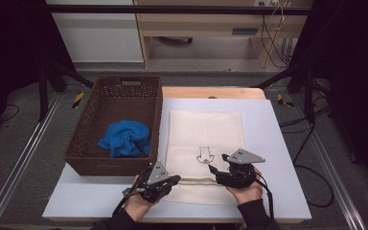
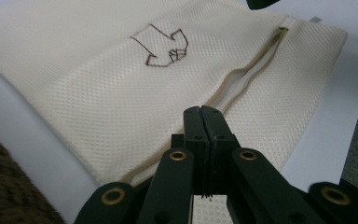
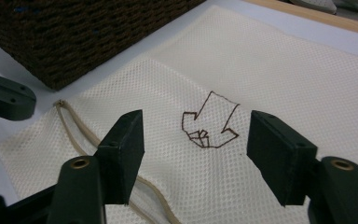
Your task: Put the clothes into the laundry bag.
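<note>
A pale blue table top (image 1: 278, 143) carried a cream mesh zip bag (image 1: 203, 139) and, at nine o'clock, a brown woven basket (image 1: 88, 129) holding blue cloth (image 1: 124, 138). The left gripper (image 1: 165, 184) was pressed together at the zip edge; the right gripper (image 1: 218, 170) was spread.

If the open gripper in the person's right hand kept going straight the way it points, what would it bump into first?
Probably the cream mesh bag just under it, near the brown embroidered mark framed between the right gripper's open jaws. Beyond lies the wicker basket, though depth is hard to judge.

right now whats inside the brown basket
A crumpled blue cloth lies on the floor of the brown woven basket. Anything beneath the cloth is covered, and the near wall hides the floor just behind it.
</note>
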Demonstrator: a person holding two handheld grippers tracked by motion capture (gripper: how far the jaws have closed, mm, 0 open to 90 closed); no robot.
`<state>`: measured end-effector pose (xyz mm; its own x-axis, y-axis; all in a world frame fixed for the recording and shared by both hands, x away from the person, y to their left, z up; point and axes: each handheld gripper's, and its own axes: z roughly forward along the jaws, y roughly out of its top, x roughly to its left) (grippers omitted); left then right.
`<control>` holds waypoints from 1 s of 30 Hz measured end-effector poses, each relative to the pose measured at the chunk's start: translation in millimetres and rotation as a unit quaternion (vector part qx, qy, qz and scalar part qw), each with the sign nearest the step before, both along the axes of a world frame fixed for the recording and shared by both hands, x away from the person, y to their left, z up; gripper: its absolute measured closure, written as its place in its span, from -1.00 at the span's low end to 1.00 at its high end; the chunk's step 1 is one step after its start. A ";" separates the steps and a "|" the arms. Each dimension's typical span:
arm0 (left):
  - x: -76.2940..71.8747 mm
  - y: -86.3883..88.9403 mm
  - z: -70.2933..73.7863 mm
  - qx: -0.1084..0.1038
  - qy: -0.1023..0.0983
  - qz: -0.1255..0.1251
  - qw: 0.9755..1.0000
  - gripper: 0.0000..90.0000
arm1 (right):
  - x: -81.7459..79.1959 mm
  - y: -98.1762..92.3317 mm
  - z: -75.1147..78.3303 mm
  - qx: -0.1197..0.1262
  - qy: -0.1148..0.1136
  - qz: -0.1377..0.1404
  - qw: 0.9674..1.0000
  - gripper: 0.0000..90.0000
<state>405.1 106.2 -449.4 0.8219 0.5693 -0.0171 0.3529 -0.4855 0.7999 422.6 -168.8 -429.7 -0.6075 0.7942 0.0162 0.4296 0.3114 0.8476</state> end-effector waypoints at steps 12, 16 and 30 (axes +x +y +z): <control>-1.7 -19.3 -32.0 0.035 0.033 -0.030 0.998 0.98 | 2.4 12.6 -27.8 -0.048 0.040 0.027 0.998 0.06; -1.7 -19.2 -32.9 0.032 0.031 -0.033 0.998 0.98 | 1.7 18.0 -34.8 -0.069 0.053 0.034 0.996 0.19; -0.8 -19.0 -33.6 0.033 0.038 -0.033 0.998 0.98 | 4.5 23.7 -47.5 -0.105 0.069 0.040 0.991 0.54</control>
